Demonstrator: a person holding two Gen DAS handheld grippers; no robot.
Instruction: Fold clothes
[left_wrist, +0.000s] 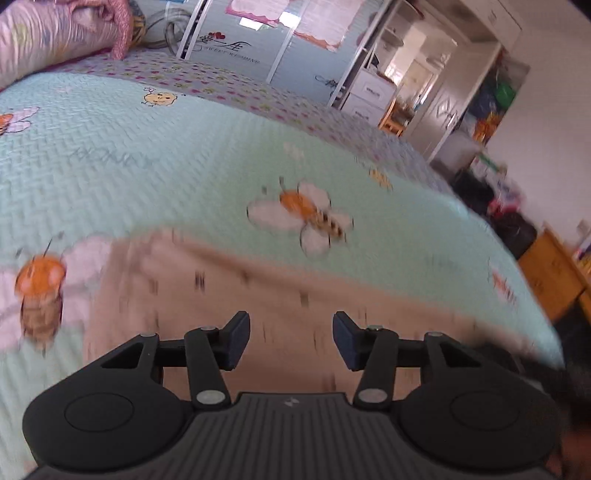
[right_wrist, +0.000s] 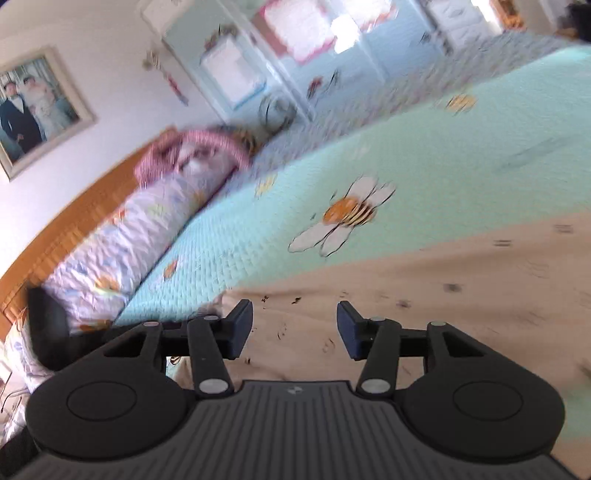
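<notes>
- Bedroom, left wrist view: a mint quilted bedspread printed with bees covers the bed, with wardrobe doors and cluttered shelves behind it.
- Left gripper has its fingers partly apart with nothing between them, hovering over a beige garment spread flat on the near part of the bed.
- Blur smears the cloth's small dark marks; its far edge looks fairly straight. A grab aimed mid-panel, I judge, would bunch one layer instead of catching a hem.
- Right wrist view: the same bed, with a rolled duvet along a wooden headboard and a framed photo on the wall.
- Right gripper is likewise half open and empty, above the garment's corner. The cloth is soft and speckled; uneven lifting by the two hands could skew the fold.
</notes>
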